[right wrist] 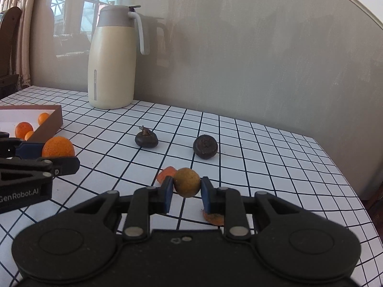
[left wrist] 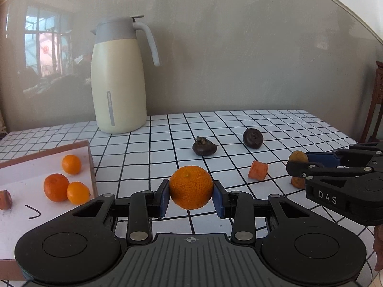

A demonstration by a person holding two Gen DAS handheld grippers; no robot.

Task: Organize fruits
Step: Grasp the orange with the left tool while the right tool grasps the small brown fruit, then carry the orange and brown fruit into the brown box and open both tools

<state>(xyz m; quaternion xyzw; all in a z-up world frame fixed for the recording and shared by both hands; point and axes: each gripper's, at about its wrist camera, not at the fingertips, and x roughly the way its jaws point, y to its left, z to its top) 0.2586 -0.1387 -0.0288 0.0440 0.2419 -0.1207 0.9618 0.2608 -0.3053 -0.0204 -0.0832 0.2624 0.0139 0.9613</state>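
Note:
My left gripper point(left wrist: 191, 195) is shut on a mandarin orange point(left wrist: 190, 187) and holds it just above the checked tablecloth; the orange also shows in the right wrist view point(right wrist: 58, 146). My right gripper point(right wrist: 186, 191) is shut on a small brownish-yellow fruit point(right wrist: 187, 182), also seen from the left wrist point(left wrist: 298, 156). A brown-rimmed tray point(left wrist: 89, 157) at the left holds three oranges point(left wrist: 56, 187) and a carrot piece point(left wrist: 5, 199). Two dark round fruits point(left wrist: 204, 146) point(left wrist: 253, 138) lie further back. A carrot chunk point(left wrist: 258, 170) lies between the grippers.
A tall cream thermos jug point(left wrist: 119, 79) with a grey lid stands at the back by the wall. Another orange piece point(right wrist: 213, 218) lies under the right gripper's finger. The table's right edge point(right wrist: 354, 191) is close. A wooden chair point(left wrist: 375, 105) stands beyond it.

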